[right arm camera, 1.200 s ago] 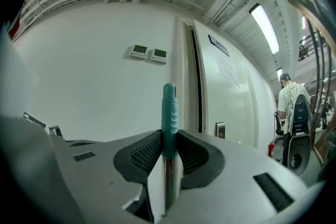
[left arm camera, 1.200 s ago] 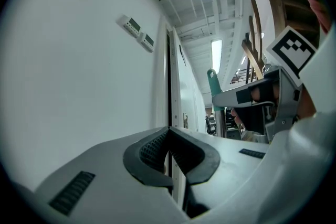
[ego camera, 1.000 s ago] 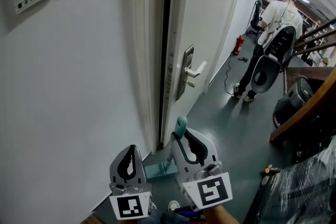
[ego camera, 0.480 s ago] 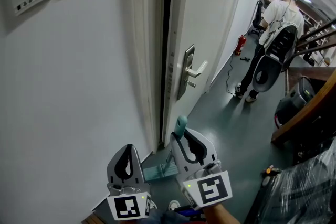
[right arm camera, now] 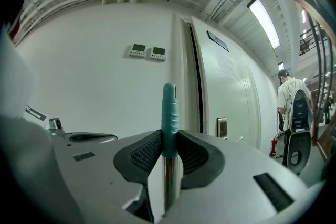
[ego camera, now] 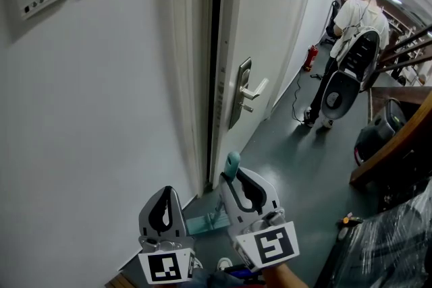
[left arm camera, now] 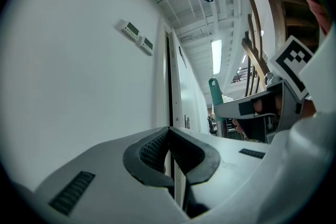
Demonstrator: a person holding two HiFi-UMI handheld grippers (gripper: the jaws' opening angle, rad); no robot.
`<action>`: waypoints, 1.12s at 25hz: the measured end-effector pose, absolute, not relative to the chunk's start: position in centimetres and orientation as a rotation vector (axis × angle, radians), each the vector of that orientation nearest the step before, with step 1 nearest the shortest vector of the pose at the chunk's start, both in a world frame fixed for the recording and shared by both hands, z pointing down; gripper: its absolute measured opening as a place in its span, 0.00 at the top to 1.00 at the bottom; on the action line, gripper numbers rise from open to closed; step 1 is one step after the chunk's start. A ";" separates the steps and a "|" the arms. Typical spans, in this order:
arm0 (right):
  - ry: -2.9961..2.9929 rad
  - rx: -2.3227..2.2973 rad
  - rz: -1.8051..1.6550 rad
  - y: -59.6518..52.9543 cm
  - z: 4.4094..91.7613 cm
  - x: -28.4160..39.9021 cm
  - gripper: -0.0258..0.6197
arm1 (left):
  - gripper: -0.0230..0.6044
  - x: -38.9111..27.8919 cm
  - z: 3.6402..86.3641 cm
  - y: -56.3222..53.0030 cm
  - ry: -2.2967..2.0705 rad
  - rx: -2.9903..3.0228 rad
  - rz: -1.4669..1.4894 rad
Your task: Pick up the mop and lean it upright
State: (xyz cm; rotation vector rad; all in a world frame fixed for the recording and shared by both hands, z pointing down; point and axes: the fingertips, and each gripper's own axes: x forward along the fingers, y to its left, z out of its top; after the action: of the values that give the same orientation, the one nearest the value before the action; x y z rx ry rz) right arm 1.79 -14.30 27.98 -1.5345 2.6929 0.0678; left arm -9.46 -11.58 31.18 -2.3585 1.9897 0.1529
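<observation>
Nearest the person, the right gripper (ego camera: 237,180) was clamped on the mop (right arm camera: 169,107), its pads pressed on either side of the handle where the teal grip met the bare metal shaft. The mop's long axis ran close to vertical through those jaws, with the grip end poking up just above them. Its teal head (ego camera: 202,220) sat on the floor below, between the two grippers and near the foot of the wall (ego camera: 101,111).

The left gripper (ego camera: 167,192) hung just beside the right one, on the wall side. Its jaws were closed together with nothing between them, and it was not touching the mop.

The wall rose just ahead and to the left of the handle, with the door (ego camera: 263,30) to its right. The lean probably turned on the right hand alone: tip the grip end away from the person until it met the wall, then let go.

Far down the corridor a person (ego camera: 358,17) stood, well apart.
</observation>
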 end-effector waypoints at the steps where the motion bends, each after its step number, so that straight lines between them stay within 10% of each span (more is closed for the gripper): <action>1: 2.690 -1.533 0.069 -14.3 28.0 1.8 0.80 | 0.94 -9.5 31.2 -11.6 1.992 -2.359 0.153; 28: 2.916 -1.419 -0.081 -15.0 37.5 -0.6 0.80 | 0.94 -11.0 33.3 -11.2 2.020 -2.304 0.085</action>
State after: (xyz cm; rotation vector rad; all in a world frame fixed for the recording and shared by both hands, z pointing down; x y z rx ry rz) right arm -0.63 -15.02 37.49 -1.4194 2.9156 -0.0810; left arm -10.97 -11.23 33.26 -2.3045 2.0202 0.0849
